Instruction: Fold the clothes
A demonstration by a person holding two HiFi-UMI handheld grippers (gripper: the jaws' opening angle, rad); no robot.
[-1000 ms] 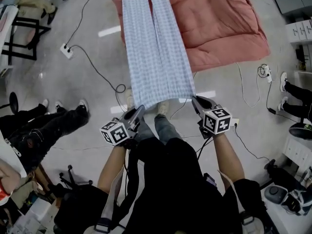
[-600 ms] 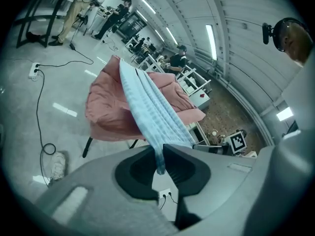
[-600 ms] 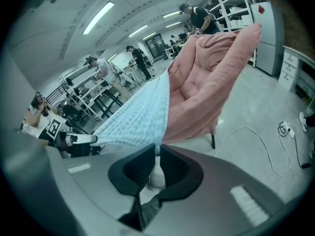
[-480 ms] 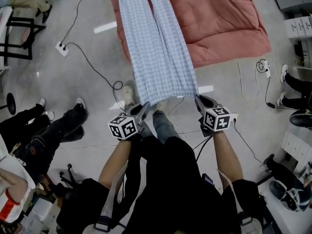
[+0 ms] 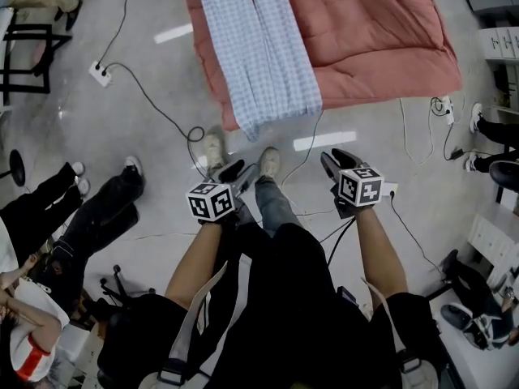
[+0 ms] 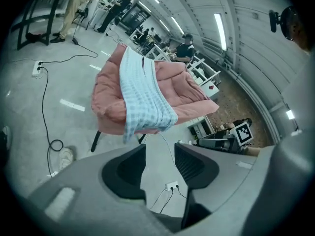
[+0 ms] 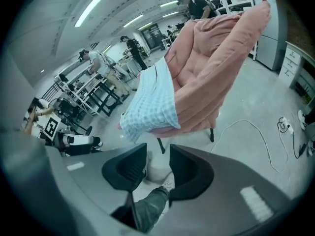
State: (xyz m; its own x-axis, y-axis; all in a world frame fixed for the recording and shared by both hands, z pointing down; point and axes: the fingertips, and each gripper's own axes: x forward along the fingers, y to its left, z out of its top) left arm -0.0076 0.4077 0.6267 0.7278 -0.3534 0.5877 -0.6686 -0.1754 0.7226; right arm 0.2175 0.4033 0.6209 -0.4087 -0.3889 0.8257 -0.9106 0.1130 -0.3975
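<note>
A light blue checked garment lies lengthwise on a pink quilt; its near hem hangs over the quilt's front edge. Both grippers are held low above the floor, short of that hem and apart from it. My left gripper is open; its jaws have just been opening and nothing is between them. My right gripper is likewise open and empty, its jaws having just been opening too. The left gripper view shows the garment beyond the left gripper. The right gripper view has the garment above the right gripper.
Cables and a power strip trail over the grey floor left of the quilt; another cable runs at its right. Bystanders' legs are at the left, a shoe at the right. A black frame stands far left.
Both grippers let go of the garment's near hem, which dropped onto the quilt's front edge. Their jaws went from shut to open, and both hands sank lower, away from the cloth.
</note>
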